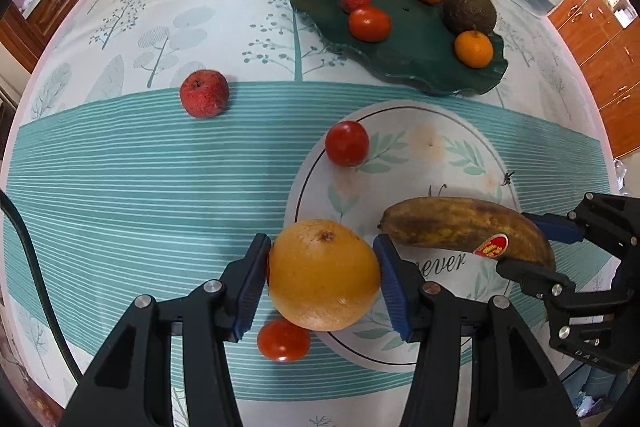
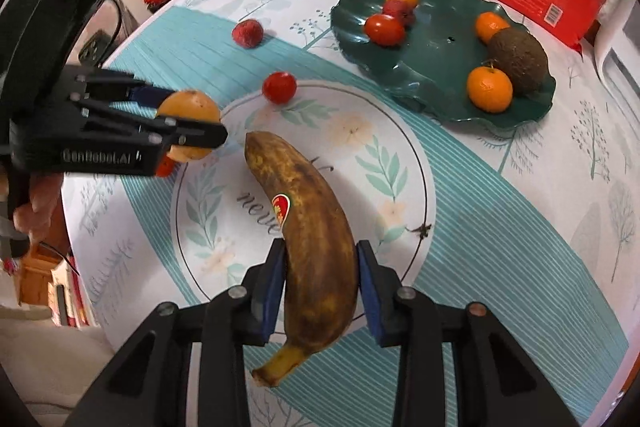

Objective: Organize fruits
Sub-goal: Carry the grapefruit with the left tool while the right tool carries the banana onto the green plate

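Table [image 1: 160, 227], wide and mostly bare toward the green plate [image 1: 420, 59]. Banana [image 2: 316, 259] pinched in right gripper [image 2: 320, 287]; soft, likely to bruise or swing. Orange [image 1: 324, 275] squeezed in left gripper [image 1: 324, 283], above a tomato [image 1: 283, 341]; could roll if bumped.
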The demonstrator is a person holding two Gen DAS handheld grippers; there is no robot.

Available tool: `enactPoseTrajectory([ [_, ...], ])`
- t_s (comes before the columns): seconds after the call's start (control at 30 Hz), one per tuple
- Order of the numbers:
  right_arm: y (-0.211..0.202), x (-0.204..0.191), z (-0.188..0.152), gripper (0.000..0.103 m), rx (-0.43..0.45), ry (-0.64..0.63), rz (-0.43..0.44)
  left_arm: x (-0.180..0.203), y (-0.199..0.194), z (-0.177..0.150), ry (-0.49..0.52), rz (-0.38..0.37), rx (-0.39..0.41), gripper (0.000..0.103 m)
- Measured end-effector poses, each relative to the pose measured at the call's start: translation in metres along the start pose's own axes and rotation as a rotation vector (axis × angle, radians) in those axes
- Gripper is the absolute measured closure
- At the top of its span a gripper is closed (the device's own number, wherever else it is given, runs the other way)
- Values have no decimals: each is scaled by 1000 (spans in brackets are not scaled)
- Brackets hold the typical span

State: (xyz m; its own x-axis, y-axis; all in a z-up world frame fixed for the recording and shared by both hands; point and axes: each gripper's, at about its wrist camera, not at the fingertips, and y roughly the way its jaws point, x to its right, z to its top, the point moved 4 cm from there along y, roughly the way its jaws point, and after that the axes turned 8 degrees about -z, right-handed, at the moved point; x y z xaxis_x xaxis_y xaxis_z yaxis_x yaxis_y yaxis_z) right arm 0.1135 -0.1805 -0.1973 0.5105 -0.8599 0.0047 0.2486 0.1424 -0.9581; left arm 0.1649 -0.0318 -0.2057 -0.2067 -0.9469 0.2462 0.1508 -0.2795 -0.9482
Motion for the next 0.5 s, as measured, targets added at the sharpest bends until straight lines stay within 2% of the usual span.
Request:
enactPoseTrajectory([
  [0.23, 13, -10, -4, 67, -29, -85, -37, -7, 3, 0, -21, -15, -3, 52],
  [0.5, 20, -23, 3, 63, 8, -131, -88, -4, 0, -3, -15, -18, -1, 52],
])
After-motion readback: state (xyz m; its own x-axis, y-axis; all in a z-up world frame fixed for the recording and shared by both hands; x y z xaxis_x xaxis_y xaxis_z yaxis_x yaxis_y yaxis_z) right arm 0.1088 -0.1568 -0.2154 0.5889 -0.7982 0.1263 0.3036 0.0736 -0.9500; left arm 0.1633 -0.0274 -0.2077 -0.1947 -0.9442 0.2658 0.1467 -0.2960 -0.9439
